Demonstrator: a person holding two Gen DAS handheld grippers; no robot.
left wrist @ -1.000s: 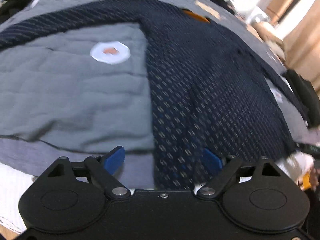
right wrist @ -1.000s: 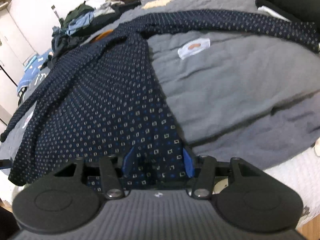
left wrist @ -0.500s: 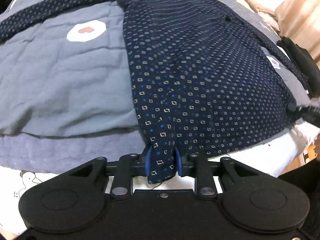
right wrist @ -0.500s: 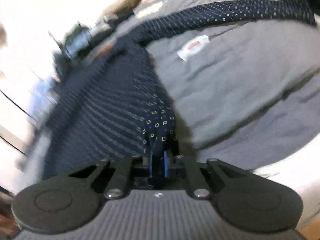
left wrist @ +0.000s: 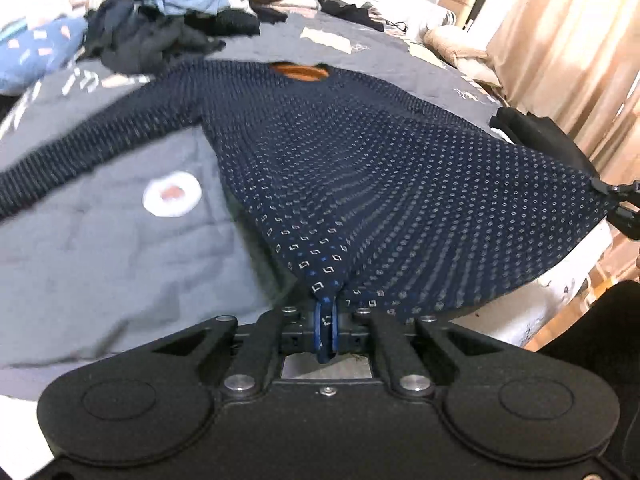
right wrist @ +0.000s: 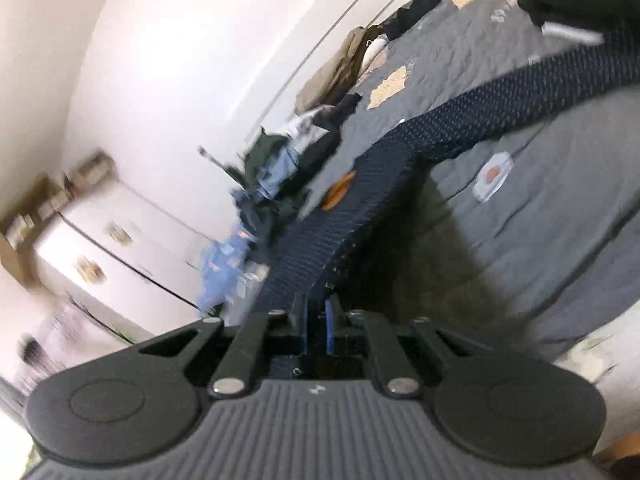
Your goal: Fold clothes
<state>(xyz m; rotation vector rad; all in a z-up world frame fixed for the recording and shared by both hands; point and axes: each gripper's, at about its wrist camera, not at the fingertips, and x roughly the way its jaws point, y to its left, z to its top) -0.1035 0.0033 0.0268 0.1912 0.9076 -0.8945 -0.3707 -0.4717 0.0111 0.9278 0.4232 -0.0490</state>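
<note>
Sweater (left wrist: 360, 184): navy, white-dotted, orange-lined neck, hem lifted.

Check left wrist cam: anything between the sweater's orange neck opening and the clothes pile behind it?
In the left wrist view, only bare grey quilt lies between the orange neck opening of the sweater and the clothes pile.

You face a bed under a grey quilt (left wrist: 100, 248) with a heap of loose clothes (left wrist: 160, 28) at its far end; pale curtains (left wrist: 580, 48) glow on your right, while a white wall (right wrist: 180, 60) and white cabinets (right wrist: 120, 256) stand left
</note>
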